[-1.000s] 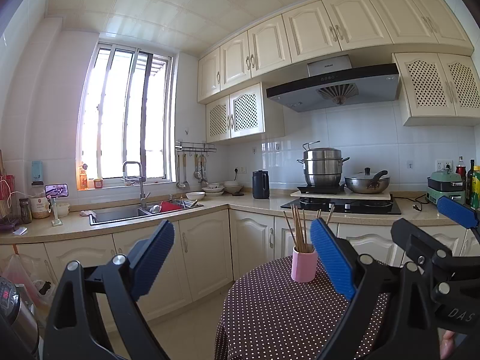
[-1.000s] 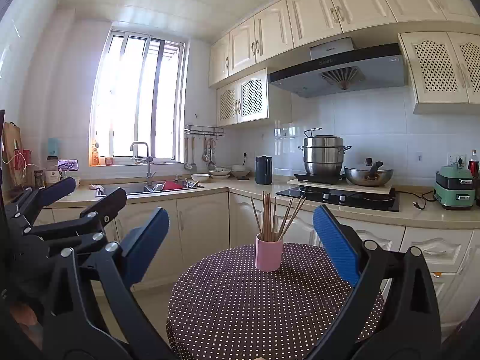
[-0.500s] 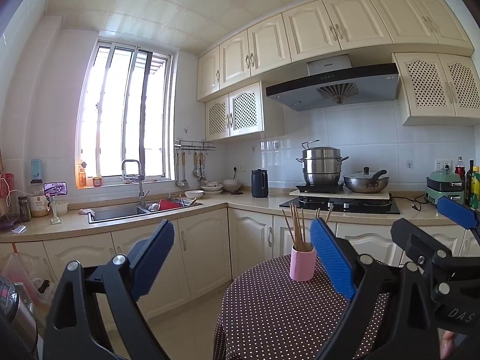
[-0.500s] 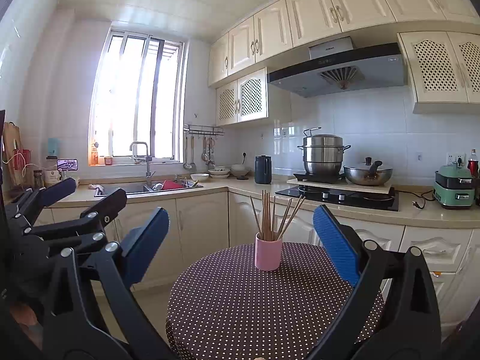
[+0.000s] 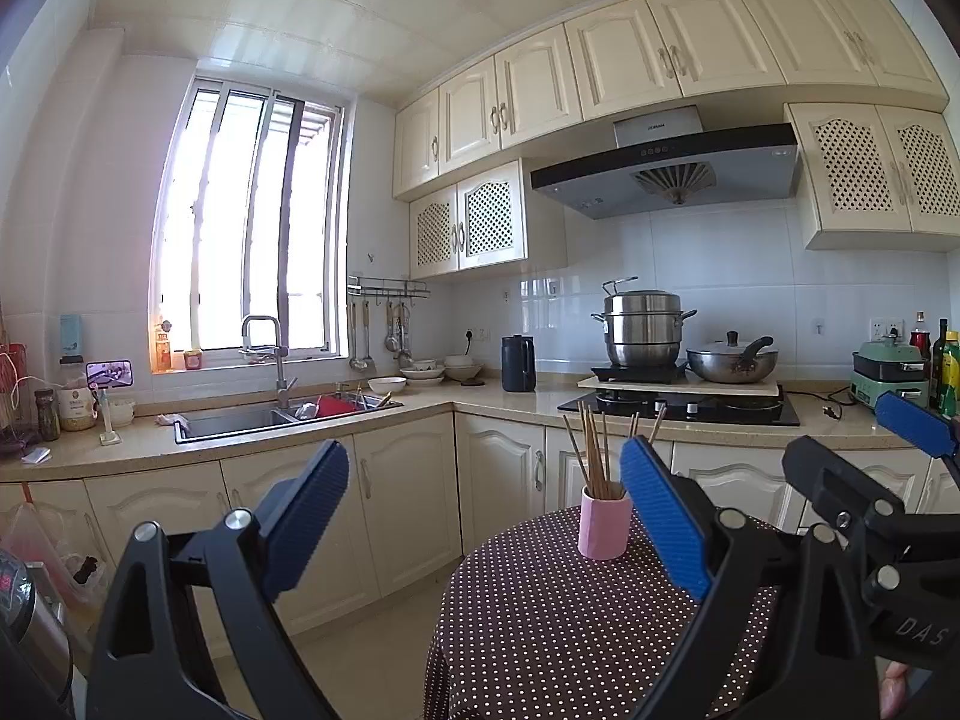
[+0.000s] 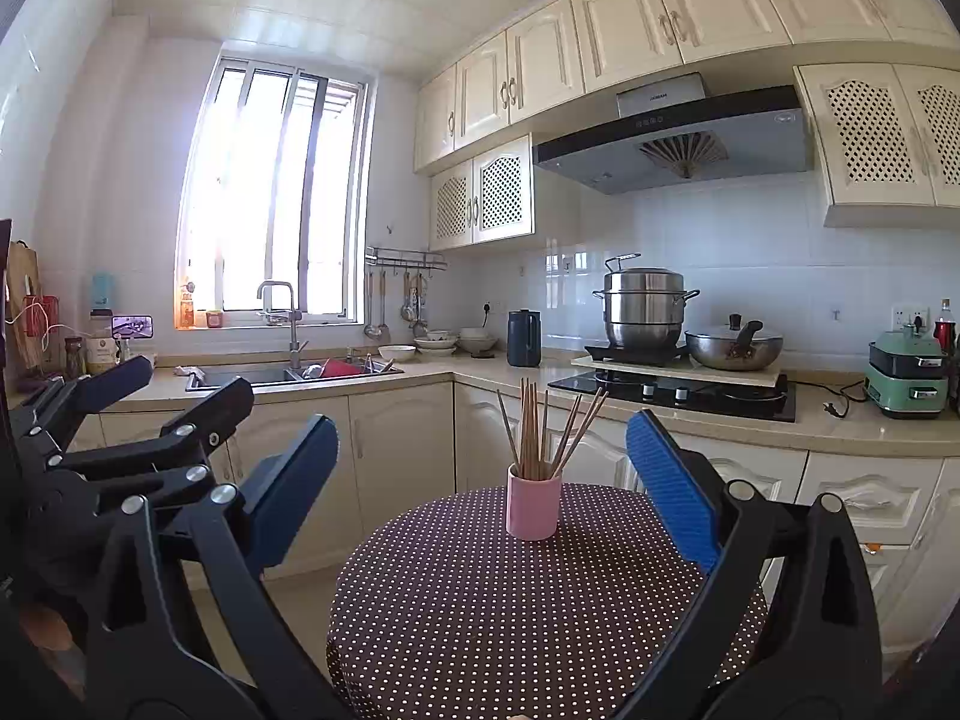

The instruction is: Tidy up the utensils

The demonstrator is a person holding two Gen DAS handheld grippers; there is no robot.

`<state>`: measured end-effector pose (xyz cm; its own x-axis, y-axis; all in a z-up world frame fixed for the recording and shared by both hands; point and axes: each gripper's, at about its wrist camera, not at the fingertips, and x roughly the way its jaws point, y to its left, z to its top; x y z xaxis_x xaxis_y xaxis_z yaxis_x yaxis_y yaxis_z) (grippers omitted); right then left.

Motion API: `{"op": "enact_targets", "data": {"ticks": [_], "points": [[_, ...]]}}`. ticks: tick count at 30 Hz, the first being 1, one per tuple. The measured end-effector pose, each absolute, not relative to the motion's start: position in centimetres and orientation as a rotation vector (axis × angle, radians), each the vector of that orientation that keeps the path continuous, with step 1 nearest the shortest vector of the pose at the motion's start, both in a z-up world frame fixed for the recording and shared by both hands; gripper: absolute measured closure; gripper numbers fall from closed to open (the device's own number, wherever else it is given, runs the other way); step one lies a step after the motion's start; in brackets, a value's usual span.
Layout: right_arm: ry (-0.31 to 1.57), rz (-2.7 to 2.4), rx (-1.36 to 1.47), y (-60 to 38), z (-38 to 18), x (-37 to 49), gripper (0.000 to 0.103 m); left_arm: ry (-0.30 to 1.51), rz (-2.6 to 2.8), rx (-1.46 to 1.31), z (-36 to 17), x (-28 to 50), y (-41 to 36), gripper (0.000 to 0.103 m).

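Observation:
A pink cup (image 6: 533, 509) stands upright on a round table with a brown polka-dot cloth (image 6: 510, 612). It holds several wooden chopsticks (image 6: 531, 429). The cup also shows in the left wrist view (image 5: 604, 523), just left of my left gripper's right finger. My left gripper (image 5: 483, 519) is open and empty, held above the floor and the table's left side. My right gripper (image 6: 477, 489) is open and empty, short of the cup, which sits between its fingers in view. The left gripper shows at the left of the right wrist view (image 6: 150, 396).
An L-shaped counter (image 6: 780, 426) runs behind the table with a sink (image 5: 240, 420) holding dishes, a black kettle (image 6: 524, 346), a stove with steel pots (image 6: 645, 309), and a green appliance (image 6: 906, 375). Hanging utensils (image 6: 408, 306) sit by the window. Floor lies left of the table.
The left wrist view has shifted slightly, so the cup and table sit a little further left in it. The right gripper's view is unchanged. Both grippers stay open.

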<state>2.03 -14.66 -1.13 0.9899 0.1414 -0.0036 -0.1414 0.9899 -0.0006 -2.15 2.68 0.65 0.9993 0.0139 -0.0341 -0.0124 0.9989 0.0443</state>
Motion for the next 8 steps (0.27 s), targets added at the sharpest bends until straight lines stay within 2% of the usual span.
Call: {"op": "enact_targets", "data": {"ticks": [8], "points": [[0.049,0.139,0.023,-15.5,-2.6,4.3,0.008,0.074,0.007,0.053,-0.9,0.4,1.9,0.013]]}}
